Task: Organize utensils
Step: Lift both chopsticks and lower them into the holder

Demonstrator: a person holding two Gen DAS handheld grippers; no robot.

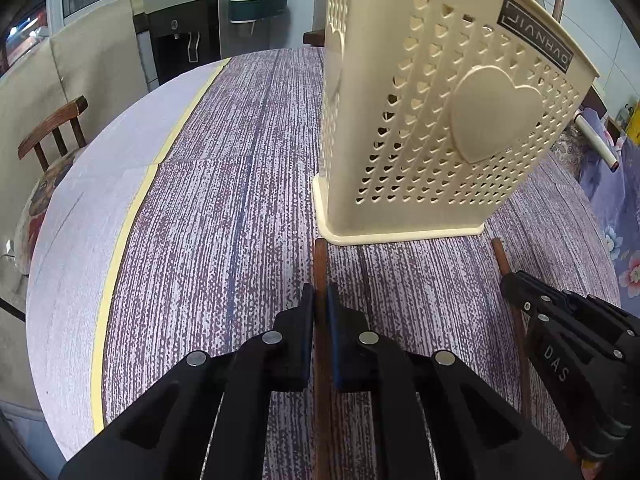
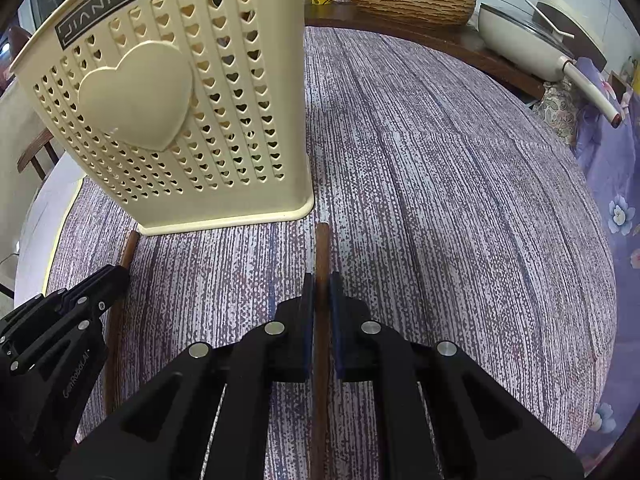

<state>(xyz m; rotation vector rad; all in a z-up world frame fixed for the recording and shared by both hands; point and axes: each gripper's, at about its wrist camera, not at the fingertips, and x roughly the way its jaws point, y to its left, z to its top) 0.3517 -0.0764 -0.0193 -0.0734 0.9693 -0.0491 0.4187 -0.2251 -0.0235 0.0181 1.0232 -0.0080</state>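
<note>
My left gripper [image 1: 320,294] clamps one brown chopstick [image 1: 320,258]; my right gripper [image 2: 320,284] clamps the other chopstick [image 2: 322,248]. Cream holder [image 1: 440,120] stands at twelve o'clock on the table [image 1: 224,200].

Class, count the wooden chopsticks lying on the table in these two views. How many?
2: one chopstick clamped in the left gripper, the other chopstick in the right gripper. Any inside the holder stay hidden.
</note>
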